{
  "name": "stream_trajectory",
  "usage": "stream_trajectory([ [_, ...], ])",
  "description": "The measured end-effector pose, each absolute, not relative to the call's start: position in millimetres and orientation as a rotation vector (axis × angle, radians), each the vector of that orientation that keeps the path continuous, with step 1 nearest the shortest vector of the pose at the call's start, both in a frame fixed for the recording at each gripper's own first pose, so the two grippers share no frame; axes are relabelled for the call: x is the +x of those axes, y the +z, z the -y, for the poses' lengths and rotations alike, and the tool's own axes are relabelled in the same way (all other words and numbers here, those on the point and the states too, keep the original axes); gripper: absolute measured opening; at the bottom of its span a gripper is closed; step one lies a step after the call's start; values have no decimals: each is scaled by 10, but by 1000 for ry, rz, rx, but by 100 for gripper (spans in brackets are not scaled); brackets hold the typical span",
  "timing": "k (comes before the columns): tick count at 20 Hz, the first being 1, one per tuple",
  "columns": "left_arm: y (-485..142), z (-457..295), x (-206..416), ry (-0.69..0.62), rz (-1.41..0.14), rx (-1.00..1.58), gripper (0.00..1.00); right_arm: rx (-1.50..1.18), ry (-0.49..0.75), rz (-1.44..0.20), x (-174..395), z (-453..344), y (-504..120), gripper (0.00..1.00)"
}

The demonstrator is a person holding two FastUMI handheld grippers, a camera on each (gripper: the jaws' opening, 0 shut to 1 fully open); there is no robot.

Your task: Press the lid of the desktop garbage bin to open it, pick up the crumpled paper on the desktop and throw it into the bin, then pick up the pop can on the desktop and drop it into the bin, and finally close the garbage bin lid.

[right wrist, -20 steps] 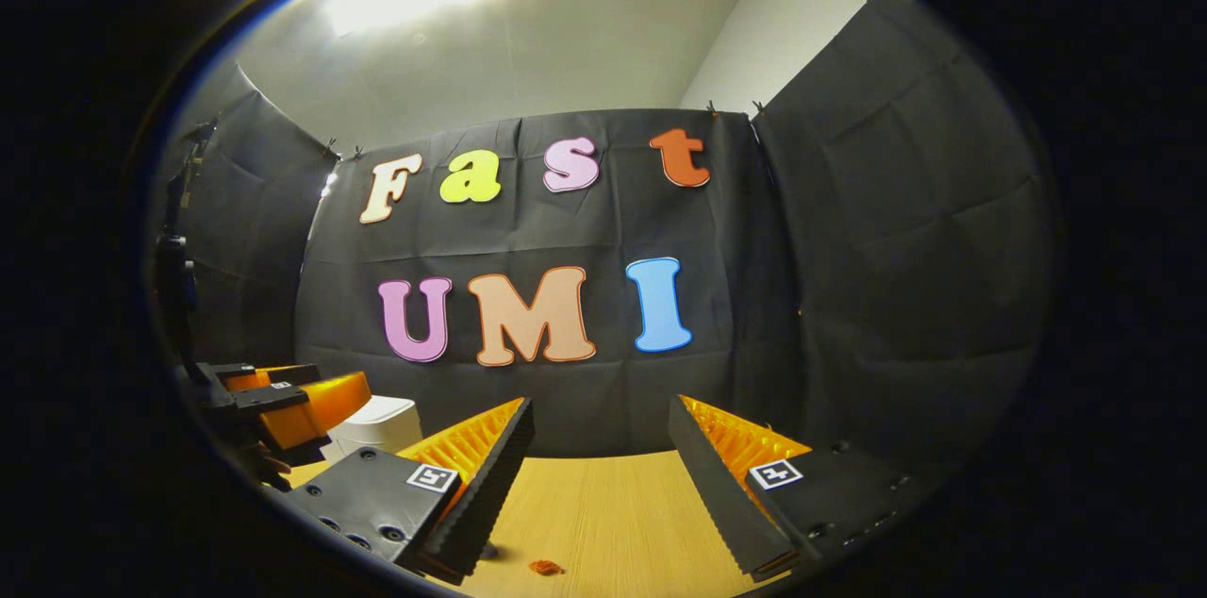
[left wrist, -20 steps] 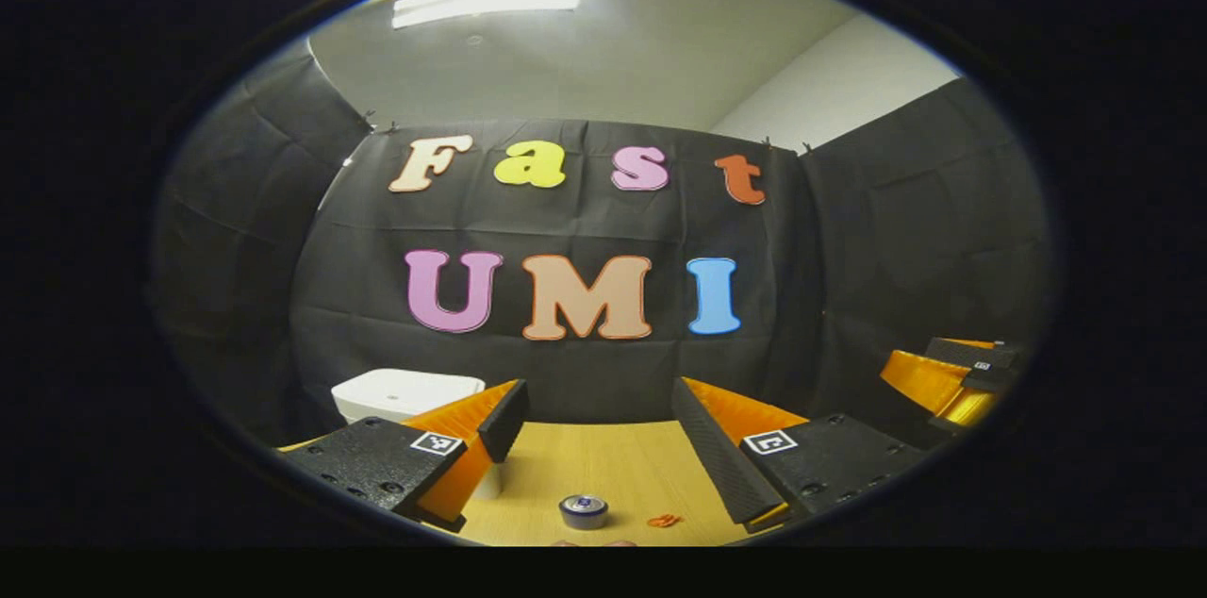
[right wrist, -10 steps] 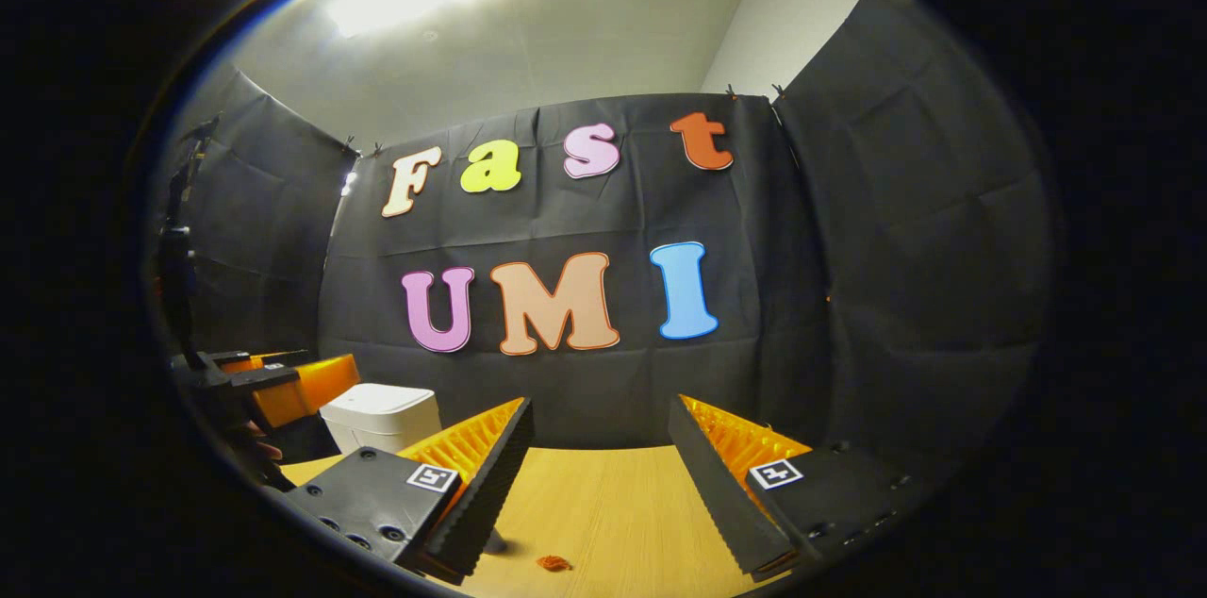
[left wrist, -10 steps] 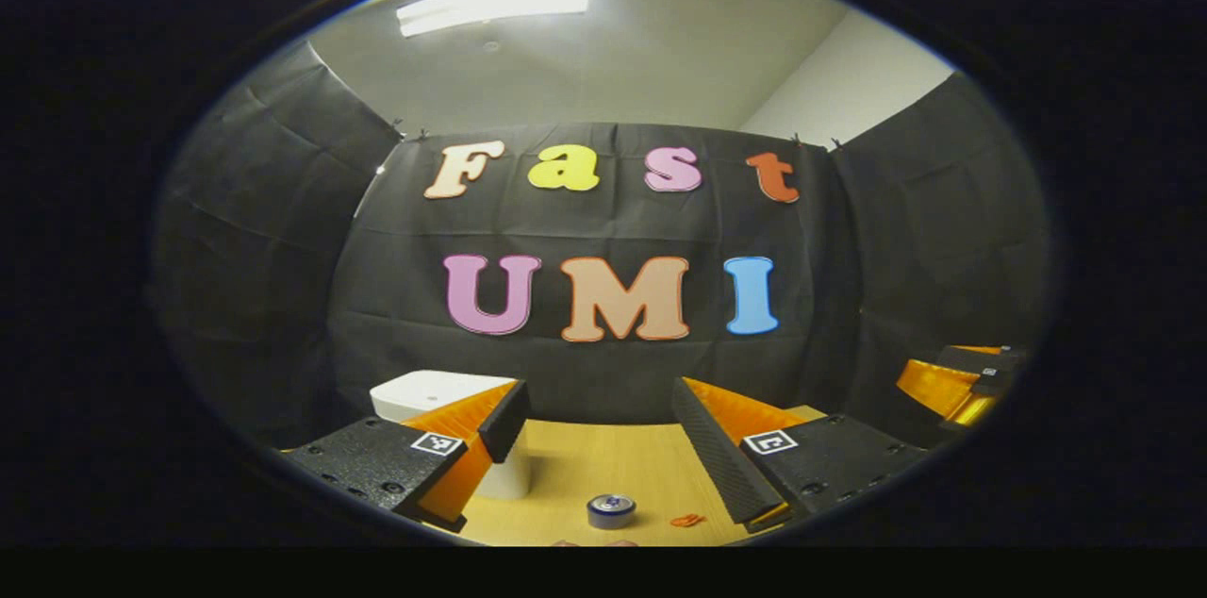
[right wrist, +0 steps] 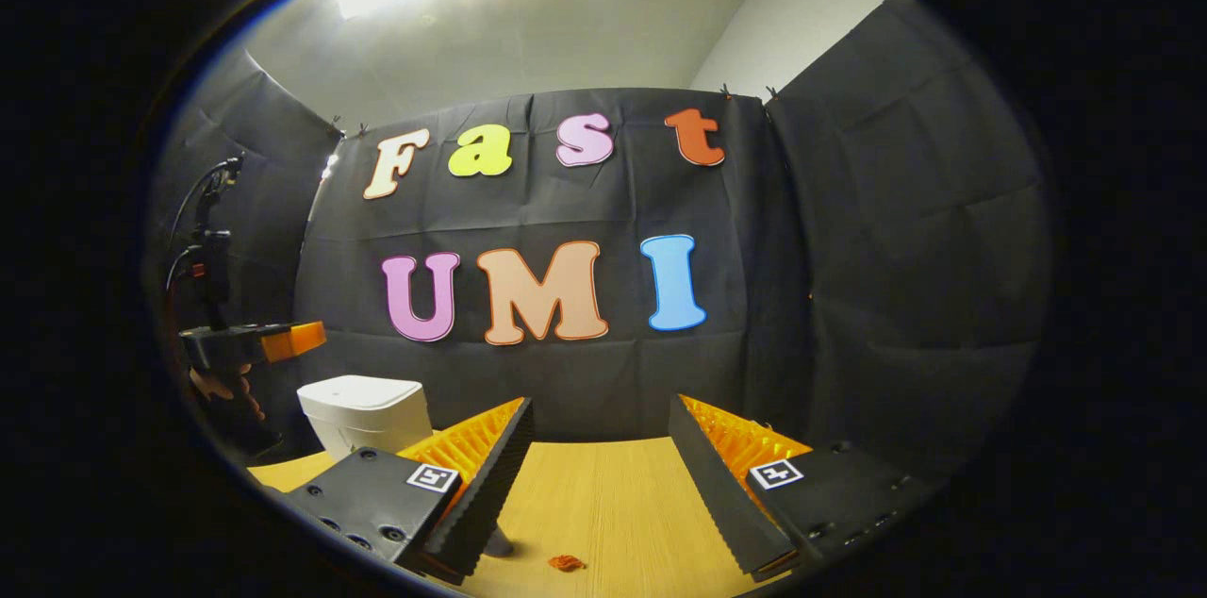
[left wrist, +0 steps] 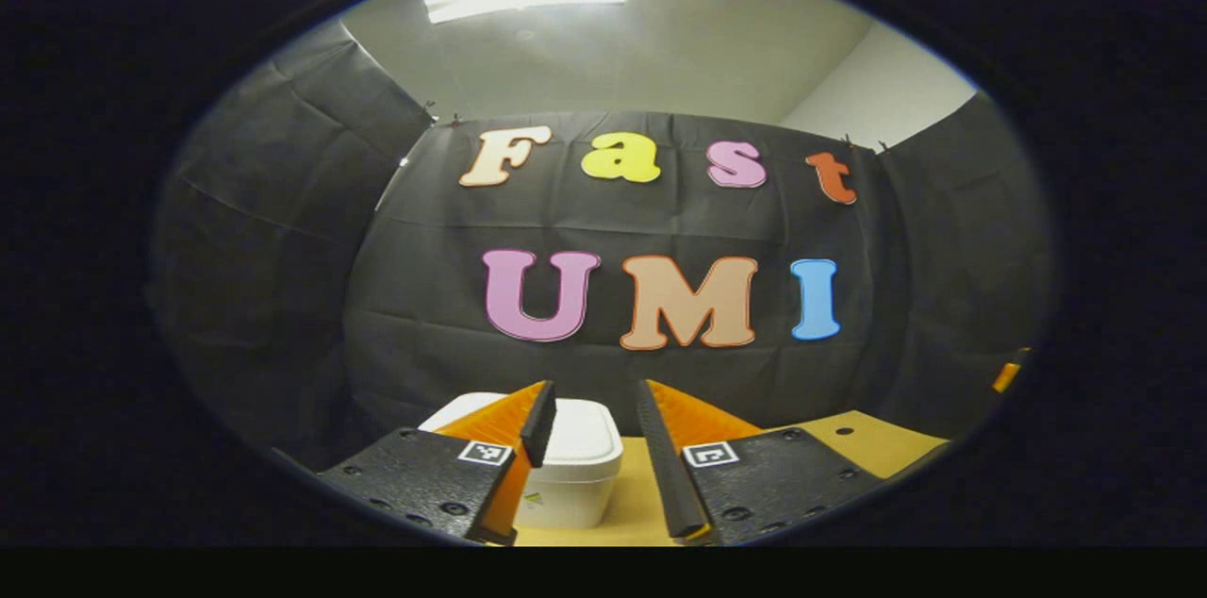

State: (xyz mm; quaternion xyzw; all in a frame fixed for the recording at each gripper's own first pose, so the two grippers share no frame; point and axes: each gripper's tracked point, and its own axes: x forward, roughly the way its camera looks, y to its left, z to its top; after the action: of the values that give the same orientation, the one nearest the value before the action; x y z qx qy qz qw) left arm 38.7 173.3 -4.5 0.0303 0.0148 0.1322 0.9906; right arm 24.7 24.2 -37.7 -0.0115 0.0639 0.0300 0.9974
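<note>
Jaws of left gripper narrowly parted above the closed bin; right gripper spread wide over bare tabletop.

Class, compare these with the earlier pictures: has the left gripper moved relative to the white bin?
Yes. In the right gripper view the left gripper has risen from beside the bin to above its lid; its own view now centres the bin, fingers closer together.

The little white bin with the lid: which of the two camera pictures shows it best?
The right gripper view: the white bin stands whole at the left, lid down, with the left claw above and beside it. In the left gripper view it sits close, partly hidden behind that claw's fingers.
</note>
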Motion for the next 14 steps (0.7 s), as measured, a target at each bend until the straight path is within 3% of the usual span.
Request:
stream_trajectory([
  [2, -181, -1956, 488, 237, -53, 70, 39, -38, 39, -137, 219, -362, -433, 96],
  [3, -247, -2031, 528, 225, -65, 75, 22, -45, 31, -145, 213, -425, -464, 96],
  [4, -336, -2099, 566, 215, -81, 75, 28, -53, 26, -154, 195, -489, -513, 96],
  [5, -450, -2176, 616, 210, -104, 71, 19, -60, 20, -164, 188, -558, -545, 96],
  [7, -680, -2302, 674, 208, -156, 51, 13, -72, 13, -174, 162, -682, -586, 96],
  [8, -808, -2353, 703, 212, -189, 36, 3, -78, 11, -175, 149, -734, -600, 96],
  [14, -1271, -2428, 738, 219, -313, -5, 0, -117, 22, -149, 143, -955, -561, 96],
])
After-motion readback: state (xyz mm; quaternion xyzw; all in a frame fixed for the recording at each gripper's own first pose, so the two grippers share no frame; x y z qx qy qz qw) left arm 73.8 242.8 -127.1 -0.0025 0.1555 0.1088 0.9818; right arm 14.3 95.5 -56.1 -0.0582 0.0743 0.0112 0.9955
